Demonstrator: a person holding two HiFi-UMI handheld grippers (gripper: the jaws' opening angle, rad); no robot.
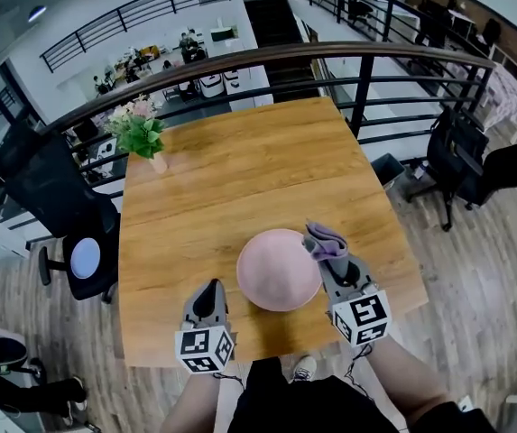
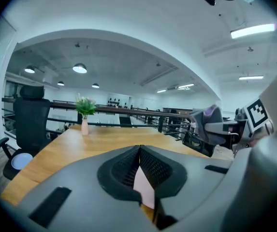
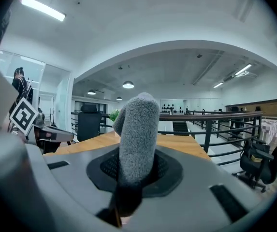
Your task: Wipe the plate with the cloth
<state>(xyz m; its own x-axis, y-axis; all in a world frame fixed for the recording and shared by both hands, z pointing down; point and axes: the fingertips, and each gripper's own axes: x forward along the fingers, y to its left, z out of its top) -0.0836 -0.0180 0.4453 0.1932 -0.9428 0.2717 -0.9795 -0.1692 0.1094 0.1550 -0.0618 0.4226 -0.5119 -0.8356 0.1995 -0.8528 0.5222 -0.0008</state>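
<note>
Pinching cloth [image 1: 325,239] at plate's [image 1: 276,273] two o'clock in right hand-held gripper [image 1: 331,258], with left hand-held gripper [image 1: 208,292] closed on nothing at eight o'clock: lower cloth flat, sweep across.

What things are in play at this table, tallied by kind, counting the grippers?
grippers: 2, the left gripper and the right gripper
plate: 1
cloth: 1
flower vase: 1
total: 5
</note>
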